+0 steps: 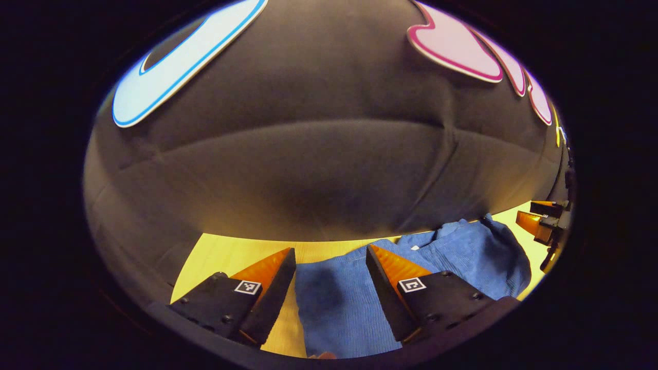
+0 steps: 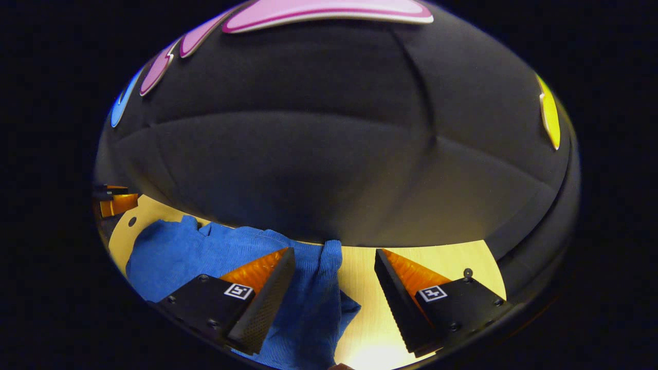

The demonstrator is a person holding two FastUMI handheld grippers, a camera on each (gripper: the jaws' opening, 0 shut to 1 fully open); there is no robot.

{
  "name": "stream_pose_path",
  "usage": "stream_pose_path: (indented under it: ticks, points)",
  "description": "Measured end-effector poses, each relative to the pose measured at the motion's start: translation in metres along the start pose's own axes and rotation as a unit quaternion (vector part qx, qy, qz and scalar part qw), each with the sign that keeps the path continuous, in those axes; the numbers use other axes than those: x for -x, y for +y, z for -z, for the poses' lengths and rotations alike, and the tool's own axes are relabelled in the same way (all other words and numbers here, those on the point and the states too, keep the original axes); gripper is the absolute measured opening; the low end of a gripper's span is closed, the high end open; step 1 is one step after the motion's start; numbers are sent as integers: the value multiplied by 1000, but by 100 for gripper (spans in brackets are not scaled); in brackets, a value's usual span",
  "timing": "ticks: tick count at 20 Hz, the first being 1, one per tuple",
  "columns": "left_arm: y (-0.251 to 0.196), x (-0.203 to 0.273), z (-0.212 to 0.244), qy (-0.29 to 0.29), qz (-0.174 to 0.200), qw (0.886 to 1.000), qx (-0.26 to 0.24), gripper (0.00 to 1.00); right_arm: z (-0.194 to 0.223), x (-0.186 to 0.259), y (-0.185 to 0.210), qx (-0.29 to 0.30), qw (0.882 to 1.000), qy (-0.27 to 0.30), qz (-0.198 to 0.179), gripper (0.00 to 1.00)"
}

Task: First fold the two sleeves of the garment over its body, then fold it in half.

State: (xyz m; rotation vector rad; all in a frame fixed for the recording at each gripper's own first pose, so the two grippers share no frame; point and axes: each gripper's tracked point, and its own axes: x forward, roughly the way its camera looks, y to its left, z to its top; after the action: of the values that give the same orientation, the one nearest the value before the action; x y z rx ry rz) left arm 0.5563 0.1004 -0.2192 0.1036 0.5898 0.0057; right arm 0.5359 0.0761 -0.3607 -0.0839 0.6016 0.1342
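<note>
Blue garment (image 1: 354, 303) lies rumpled on the wood table (image 1: 226, 254), near the black wall. Left gripper (image 1: 330, 267) w/ jaws wide over its one edge, right gripper (image 2: 334, 267) wide over the opposite edge. Pinch sleeve fabric only, lift low, lay flat across body.

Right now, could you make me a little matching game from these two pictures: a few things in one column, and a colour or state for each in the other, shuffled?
Things
1. garment
2. table
3. left gripper
4. booth wall

Colour or state
A. black cloth rising behind the table
B. blue, lying rumpled on the table
C. open, fingers spread above the blue cloth
D. pale yellow wood, bare at the right in the right gripper view

Pairs: 1-B, 2-D, 3-C, 4-A.
</note>
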Motion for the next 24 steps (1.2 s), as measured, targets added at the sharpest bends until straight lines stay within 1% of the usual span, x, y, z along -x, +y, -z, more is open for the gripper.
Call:
stream_pose_path:
  ticks: [2, 4, 6, 7, 9, 13, 16, 17, 18, 19, 20, 22, 23, 24]
  points:
    - [2, 23, -8, -14, -12, 1000, -10, 81, -10, 20, 0, 1, 1000, -17, -3, 100]
    - [-8, 52, -15, -30, -11, 999, 5, 80, -26, 47, 0, 12, 999, -38, -2, 99]
    - [-15, 89, -23, -53, -8, 998, 25, 82, -45, 82, 4, 18, 998, -67, -4, 99]
    - [-16, 112, -28, -67, -6, 997, 28, 83, -52, 102, 5, 20, 997, -78, -5, 99]
    - [-16, 159, -34, -105, -12, 994, 18, 83, -67, 150, 11, 21, 994, -105, -2, 99]
    - [-30, 274, -37, -181, 5, 983, 3, 83, -93, 261, 28, 23, 985, -170, 2, 99]
    - [-29, 362, -27, -228, -1, 974, 7, 82, -114, 358, 43, 22, 973, -229, 4, 97]
    - [-28, 392, -24, -255, -2, 967, 11, 82, -118, 392, 48, 28, 969, -245, 3, 97]
    - [-27, 420, -22, -281, -6, 959, 18, 80, -123, 426, 52, 33, 964, -264, 5, 86]
    - [-25, 449, -14, -298, -7, 954, 19, 77, -125, 458, 58, 33, 960, -279, 5, 97]
    - [-23, 476, -5, -313, -7, 950, 17, 79, -122, 488, 65, 34, 956, -291, -2, 96]
    - [-20, 526, 15, -327, -19, 945, 8, 83, -114, 545, 75, 30, 951, -308, -3, 96]
    - [-25, 539, 22, -332, -22, 943, 10, 82, -109, 571, 82, 25, 949, -314, -8, 100]
    - [-31, 556, 35, -335, -16, 942, 14, 82, -103, 597, 88, 21, 947, -321, -10, 96]
